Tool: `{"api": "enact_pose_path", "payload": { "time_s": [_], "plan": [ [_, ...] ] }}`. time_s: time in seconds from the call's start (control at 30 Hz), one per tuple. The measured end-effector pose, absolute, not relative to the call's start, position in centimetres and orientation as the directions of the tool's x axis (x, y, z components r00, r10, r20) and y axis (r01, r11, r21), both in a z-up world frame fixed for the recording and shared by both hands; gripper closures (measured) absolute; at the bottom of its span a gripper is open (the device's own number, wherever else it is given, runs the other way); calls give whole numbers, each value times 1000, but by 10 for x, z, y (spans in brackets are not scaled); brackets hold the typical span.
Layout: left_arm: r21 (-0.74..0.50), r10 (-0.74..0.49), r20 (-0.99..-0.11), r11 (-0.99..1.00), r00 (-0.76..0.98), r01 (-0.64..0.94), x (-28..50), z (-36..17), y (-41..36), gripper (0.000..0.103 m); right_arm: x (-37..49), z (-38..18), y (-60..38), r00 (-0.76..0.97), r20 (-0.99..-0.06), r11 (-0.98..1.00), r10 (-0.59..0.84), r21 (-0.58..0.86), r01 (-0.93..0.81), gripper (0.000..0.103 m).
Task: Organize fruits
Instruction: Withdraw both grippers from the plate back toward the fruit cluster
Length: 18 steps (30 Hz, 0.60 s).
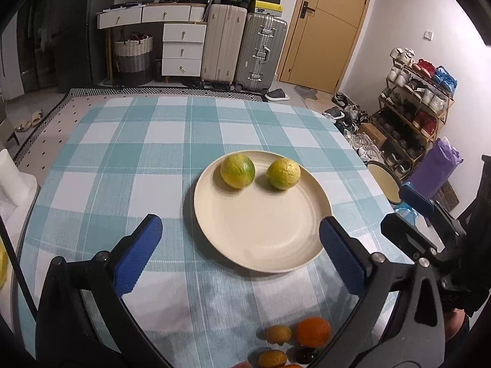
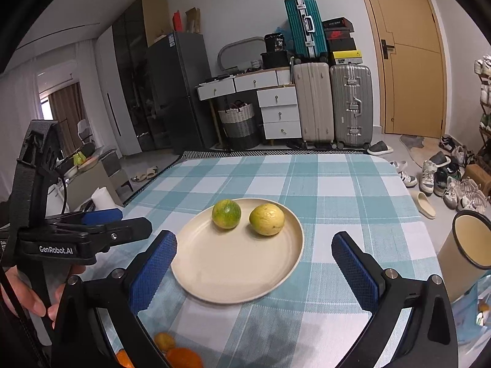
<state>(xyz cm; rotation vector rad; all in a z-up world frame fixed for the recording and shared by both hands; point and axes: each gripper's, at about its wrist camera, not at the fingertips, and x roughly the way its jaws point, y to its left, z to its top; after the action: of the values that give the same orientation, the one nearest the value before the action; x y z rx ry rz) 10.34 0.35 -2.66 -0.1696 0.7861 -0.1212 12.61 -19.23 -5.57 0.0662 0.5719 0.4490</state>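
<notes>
Two green-yellow fruits [image 1: 237,171] [image 1: 283,173] sit on the plate [image 1: 260,239] mid-bench; both grippers [image 1: 241,254] [image 2: 253,271] gape wide, empty. Placement looks done; next, I judge, one must reach the loose orange [image 1: 313,331] and small fruits [image 1: 278,334] at the bench's near edge.

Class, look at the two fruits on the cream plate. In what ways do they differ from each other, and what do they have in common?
Colour: the left fruit is streaked with strong green over yellow, while the right fruit is mostly pale yellow.
Shape: the left fruit looks rounder; the right fruit is slightly elongated.
Surface: the left fruit looks smooth, the right fruit a little bumpy.
Shared: both sit apart from each other on the far half of the plate, untouched by either gripper, and look similar in size.
</notes>
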Motion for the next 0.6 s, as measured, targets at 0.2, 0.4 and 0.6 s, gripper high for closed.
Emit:
{"api": "enact_pose_path", "payload": {
  "time_s": [0.2,0.4,0.6],
  "plan": [
    [-196,-169,-699,980,695,40,82,-31,6,1,109,-55,-189,740,-500,889,451,173,-424,0],
    [-224,-209,-722,973,659,63,61,-44,11,1,93,-54,-191,733,-512,891,448,187,-414,0],
    [-284,-283,-736,954,615,100,42,-57,15,1,78,-57,-188,761,-534,923,369,113,-368,0]
  ]
}}
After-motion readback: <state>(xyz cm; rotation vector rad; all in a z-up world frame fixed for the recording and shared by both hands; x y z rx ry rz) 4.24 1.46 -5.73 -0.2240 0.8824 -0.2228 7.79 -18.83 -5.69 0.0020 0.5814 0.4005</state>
